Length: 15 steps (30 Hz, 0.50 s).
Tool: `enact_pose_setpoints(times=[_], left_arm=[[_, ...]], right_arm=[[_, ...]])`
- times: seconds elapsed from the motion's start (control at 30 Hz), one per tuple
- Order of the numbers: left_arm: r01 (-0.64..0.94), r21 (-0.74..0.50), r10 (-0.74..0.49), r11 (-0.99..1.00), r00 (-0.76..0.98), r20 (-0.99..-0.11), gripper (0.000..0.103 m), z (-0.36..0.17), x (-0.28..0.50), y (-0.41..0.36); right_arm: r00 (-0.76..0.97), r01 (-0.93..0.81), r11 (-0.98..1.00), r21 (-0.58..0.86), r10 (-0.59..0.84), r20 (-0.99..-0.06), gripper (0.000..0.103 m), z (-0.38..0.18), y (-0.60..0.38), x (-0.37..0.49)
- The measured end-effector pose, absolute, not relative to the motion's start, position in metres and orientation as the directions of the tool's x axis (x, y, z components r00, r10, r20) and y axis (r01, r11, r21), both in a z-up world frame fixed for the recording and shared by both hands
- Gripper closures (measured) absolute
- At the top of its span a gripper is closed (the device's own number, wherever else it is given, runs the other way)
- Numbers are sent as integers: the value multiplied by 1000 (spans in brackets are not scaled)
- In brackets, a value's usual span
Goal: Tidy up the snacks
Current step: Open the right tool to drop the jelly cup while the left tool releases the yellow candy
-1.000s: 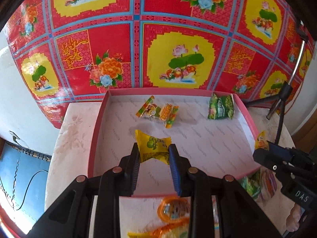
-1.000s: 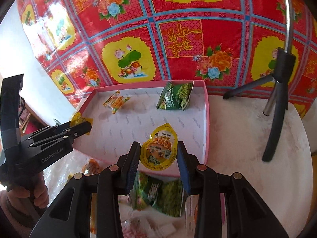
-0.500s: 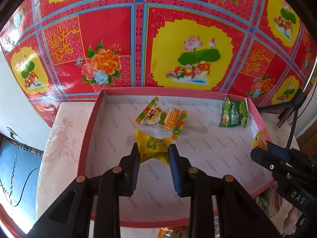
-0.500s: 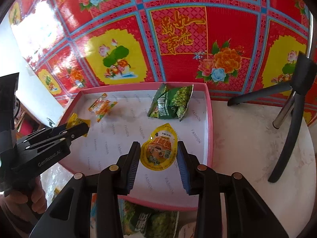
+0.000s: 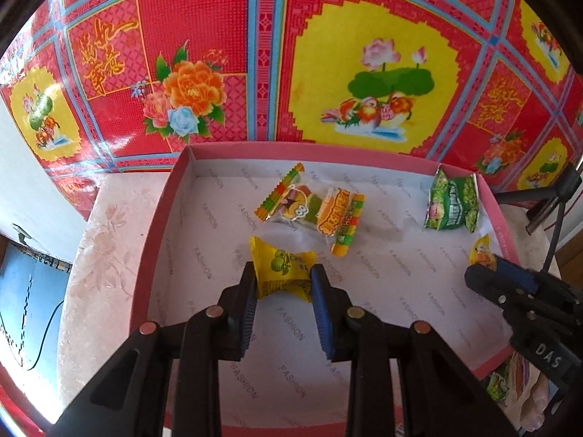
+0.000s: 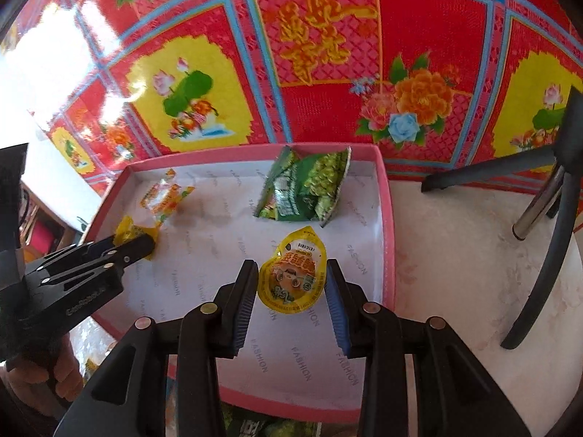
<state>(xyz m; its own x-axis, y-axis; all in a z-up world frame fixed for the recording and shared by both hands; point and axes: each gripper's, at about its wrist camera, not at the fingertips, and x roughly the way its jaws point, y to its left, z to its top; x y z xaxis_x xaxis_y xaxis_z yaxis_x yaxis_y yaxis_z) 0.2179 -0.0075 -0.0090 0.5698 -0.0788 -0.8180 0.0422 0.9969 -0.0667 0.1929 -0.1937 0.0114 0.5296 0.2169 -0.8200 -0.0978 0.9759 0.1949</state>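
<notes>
My left gripper (image 5: 282,276) is shut on a yellow candy packet (image 5: 282,269) held over the left part of the pink box (image 5: 160,225). My right gripper (image 6: 289,276) is shut on a yellow drop-shaped snack pouch (image 6: 293,273) above the box's right part (image 6: 388,225). In the box lie a clear packet with orange and striped print (image 5: 313,209) and a green pea snack bag (image 5: 452,204). The right wrist view shows the same green bag (image 6: 306,185), the clear packet (image 6: 164,193) and the left gripper (image 6: 140,245) with its yellow candy.
The box rests on a pale marbled table (image 5: 102,255) against a red, yellow and blue flowered sheet (image 5: 218,54). A black tripod (image 6: 546,196) stands on the table right of the box. More snack bags (image 6: 262,426) lie in front of the box's near rim.
Both grippers moved forward and down over the box with their packets still held. The loose snacks before the box have slid out of the lower edge of the left wrist view.
</notes>
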Motion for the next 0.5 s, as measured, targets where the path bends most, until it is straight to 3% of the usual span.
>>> enact_pose_setpoints(times=[0.27,0.5], left_arm=[[40,-60,-73,997,564,-822,67,-9,221,-10],[45,-80,-92,996,549,-831,66,-2,223,-8]], right_arm=[[527,-103,979,175,203,-825,63,8,-191,195],[537,-119,973,200,233,-811,43,9,-186,193]])
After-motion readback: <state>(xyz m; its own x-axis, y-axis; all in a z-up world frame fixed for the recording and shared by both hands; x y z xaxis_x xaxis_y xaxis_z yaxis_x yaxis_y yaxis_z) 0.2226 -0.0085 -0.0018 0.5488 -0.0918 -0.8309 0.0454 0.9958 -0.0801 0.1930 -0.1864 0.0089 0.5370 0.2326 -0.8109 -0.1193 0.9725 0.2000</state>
